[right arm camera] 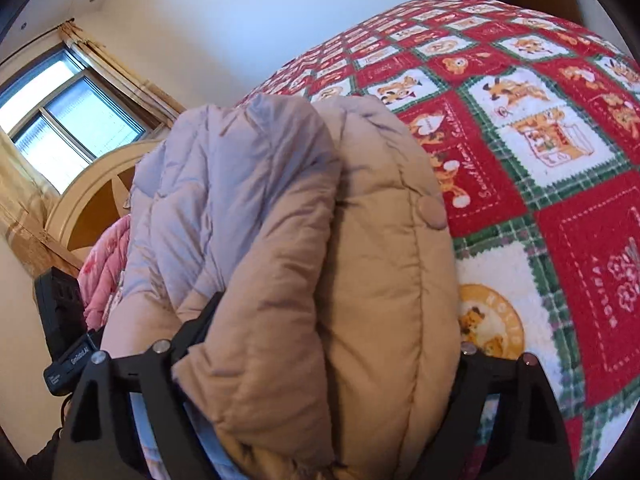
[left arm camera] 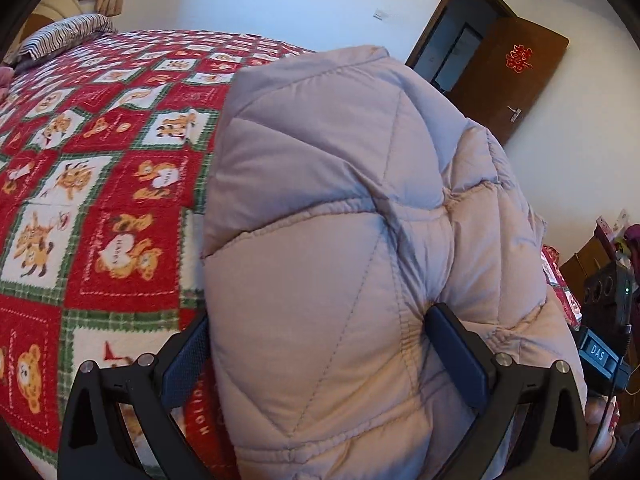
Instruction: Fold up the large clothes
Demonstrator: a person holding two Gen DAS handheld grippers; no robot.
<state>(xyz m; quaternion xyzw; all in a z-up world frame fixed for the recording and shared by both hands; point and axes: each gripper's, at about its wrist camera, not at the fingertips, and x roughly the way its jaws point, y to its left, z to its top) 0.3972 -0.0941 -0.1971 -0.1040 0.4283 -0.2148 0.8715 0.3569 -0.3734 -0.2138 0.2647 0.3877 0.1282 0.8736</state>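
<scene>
Nearest the lens, the left gripper (left arm camera: 320, 344) has its fingers clamped on a thick bunch of the quilted jacket (left arm camera: 340, 200), and the right gripper (right arm camera: 320, 344) is likewise squeezed onto a doubled, puffy fold of it. The jacket hangs bunched above the bedspread (left arm camera: 100, 200), near its edge. Its slick, springy padding could probably squirm out of either pinch, or the layers could slide apart and spoil the fold. It is pale beige-lilac, diamond-stitched, with a covered button (right arm camera: 434, 210)
</scene>
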